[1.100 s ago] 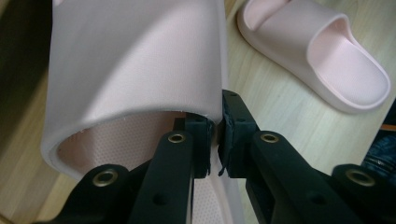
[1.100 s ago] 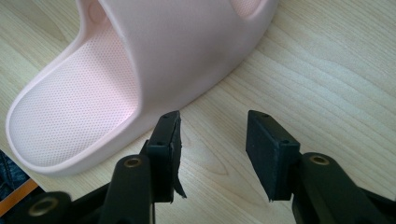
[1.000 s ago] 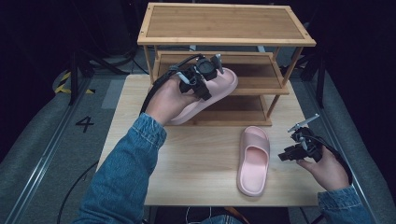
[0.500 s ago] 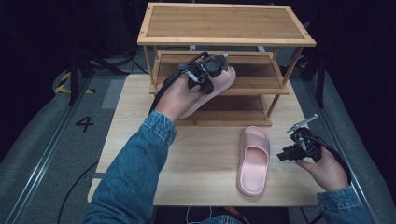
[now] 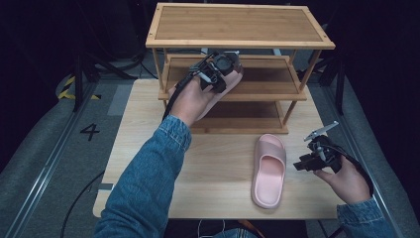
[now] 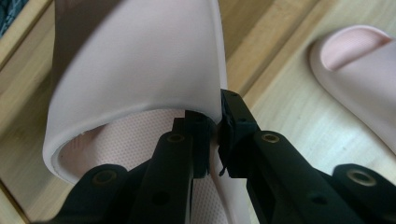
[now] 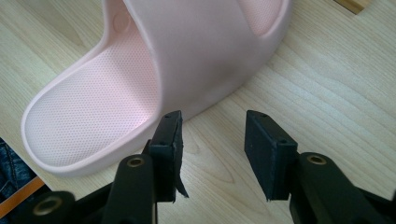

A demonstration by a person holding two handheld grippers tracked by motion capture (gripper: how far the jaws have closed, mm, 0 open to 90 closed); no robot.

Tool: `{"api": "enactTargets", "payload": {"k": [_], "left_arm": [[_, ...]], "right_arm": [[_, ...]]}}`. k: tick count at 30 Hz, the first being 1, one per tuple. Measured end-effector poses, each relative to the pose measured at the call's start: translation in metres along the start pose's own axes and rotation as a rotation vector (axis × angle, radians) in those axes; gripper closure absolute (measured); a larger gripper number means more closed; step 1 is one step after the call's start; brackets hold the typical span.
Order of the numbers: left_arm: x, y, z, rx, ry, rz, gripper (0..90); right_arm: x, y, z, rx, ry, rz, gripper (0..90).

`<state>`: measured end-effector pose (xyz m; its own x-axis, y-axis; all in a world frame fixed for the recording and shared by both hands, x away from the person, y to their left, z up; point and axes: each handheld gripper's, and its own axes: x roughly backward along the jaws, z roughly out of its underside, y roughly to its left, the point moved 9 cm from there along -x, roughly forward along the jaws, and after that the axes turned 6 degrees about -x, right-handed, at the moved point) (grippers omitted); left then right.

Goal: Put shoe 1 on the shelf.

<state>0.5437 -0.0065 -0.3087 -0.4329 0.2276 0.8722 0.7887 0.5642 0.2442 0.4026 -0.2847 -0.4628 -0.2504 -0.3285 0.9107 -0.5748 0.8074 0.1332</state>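
While its strap edge is pinched between the clenched jaws of the left gripper (image 6: 212,135), one pink slipper (image 6: 140,70) is held at the front of the middle shelf of the wooden rack (image 5: 277,84). A second pink slipper (image 5: 269,169) is seen lying flat on the table (image 5: 218,168), in front of the rack. Just beside its right side, the right gripper (image 7: 212,154) is held with jaws parted and nothing between them.

Grey floor (image 5: 44,163) (a "4" (image 5: 90,131) marked on it), surroundings dark, possibly unlit.
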Motion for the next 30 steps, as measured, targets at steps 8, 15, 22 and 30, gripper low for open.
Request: {"api": "enactTargets", "payload": {"k": [8,15,22,30], "left_arm": [[-0.006,0.009,-0.003,0.044,-0.016,-0.015,79.9],[-0.003,0.01,0.002,0.055,-0.031,-0.013,57.6],[0.023,0.003,0.021,0.033,-0.114,0.075,54.1],[0.06,-0.001,0.056,0.004,-0.123,0.23,56.1]], "right_arm": [[0.003,0.001,-0.001,0.007,-0.009,0.004,57.0],[0.001,0.001,0.0,0.01,-0.003,0.001,56.3],[0.001,0.0,0.0,0.003,-0.001,0.0,55.6],[-0.003,0.001,-0.002,0.002,0.009,-0.005,55.5]]}}
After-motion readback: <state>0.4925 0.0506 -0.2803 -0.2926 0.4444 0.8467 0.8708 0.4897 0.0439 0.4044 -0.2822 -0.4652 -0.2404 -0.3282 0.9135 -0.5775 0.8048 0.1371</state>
